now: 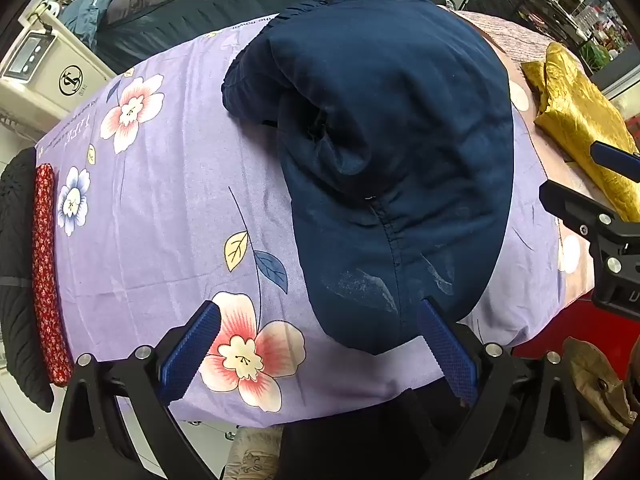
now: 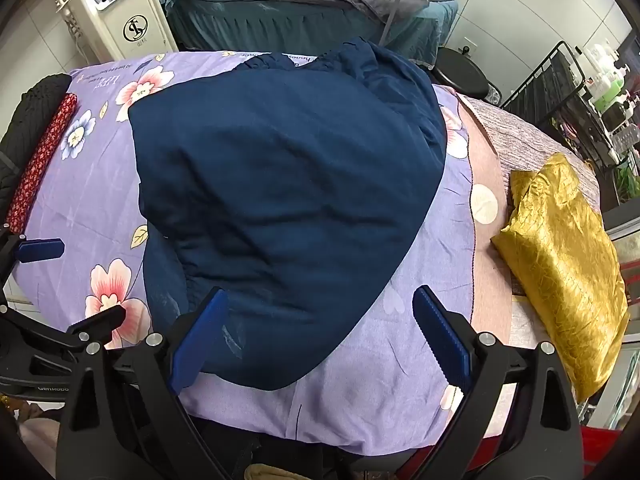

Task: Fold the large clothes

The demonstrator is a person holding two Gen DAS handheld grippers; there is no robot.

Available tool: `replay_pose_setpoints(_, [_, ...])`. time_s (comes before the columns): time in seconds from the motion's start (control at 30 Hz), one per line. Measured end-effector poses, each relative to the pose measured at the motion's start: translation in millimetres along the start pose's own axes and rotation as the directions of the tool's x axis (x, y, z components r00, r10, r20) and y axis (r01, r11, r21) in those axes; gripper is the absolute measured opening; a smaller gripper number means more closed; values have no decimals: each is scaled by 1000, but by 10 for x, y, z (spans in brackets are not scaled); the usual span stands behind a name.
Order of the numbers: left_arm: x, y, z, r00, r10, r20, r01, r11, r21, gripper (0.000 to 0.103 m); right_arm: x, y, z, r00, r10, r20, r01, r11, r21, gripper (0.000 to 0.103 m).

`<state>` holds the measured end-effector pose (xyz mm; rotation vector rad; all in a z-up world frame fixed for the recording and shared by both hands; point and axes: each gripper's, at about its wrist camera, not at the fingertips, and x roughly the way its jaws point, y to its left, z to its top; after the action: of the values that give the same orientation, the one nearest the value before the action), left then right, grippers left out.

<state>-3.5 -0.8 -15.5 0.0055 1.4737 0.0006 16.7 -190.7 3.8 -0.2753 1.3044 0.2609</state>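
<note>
Across the middle of the lilac floral sheet (image 1: 168,216) lies the folded navy garment (image 1: 392,152), its far edge bunched and its layers hard to make out. Both tools point down over its near edge: the left gripper (image 1: 320,344) and right gripper (image 2: 320,336) stand wide apart, clamping nothing. Only the right view shows the whole gold cloth (image 2: 560,256) at right.

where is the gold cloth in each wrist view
Left wrist view: the gold cloth lies at the right edge, upper half, beyond the navy garment.
Right wrist view: it lies at the right side, from mid-height down to the lower right.
Shared landmark: the navy garment on the purple flowered sheet; the gold cloth is to its right in both.
</note>
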Motion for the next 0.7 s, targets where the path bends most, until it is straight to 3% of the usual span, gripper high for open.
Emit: replay_pose_setpoints(0.7, [23, -36, -13, 1000, 1, -10, -1, 1000, 6, 97, 15, 14, -11, 1000, 1, -13, -1, 1000, -1, 92])
